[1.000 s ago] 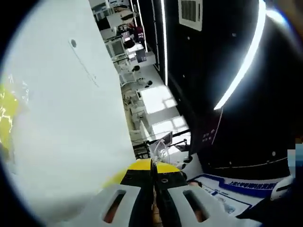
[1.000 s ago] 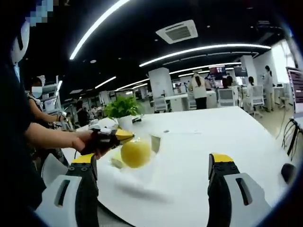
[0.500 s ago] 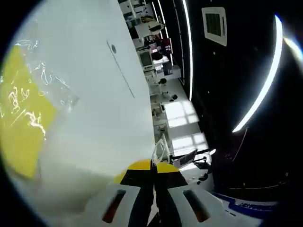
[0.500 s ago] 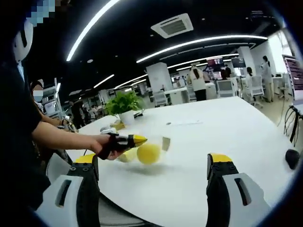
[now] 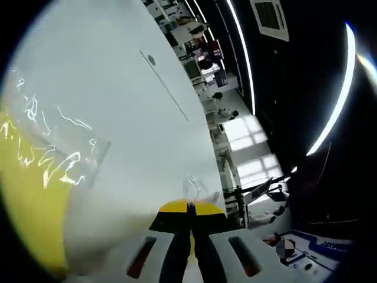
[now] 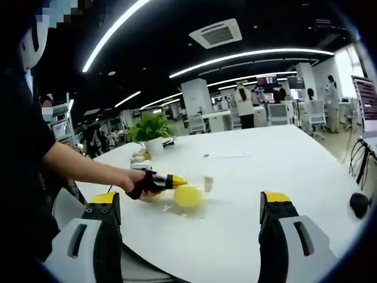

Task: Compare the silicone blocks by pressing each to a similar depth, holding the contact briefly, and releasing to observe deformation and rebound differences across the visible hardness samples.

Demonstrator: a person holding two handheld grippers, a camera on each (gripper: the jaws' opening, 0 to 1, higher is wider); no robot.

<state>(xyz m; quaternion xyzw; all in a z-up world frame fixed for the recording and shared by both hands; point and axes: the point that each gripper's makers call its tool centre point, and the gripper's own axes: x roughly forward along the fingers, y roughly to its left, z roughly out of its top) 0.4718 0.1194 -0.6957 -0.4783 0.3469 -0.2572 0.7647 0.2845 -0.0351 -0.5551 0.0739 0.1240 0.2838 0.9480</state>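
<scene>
A: Any writing to read?
B: None legible. The block [image 6: 188,196] is yellow and rounded, lying on the white table [image 6: 283,171] in clear wrap; a paler one [image 6: 152,197] sits beside it.
A: And the grippers?
B: The left gripper [image 6: 171,180], jaws pressed together, has its yellow tips at the block, where clear wrap [image 5: 194,190] sits. The right gripper [image 6: 191,206] stands spread wide, nearer than the block.
</scene>
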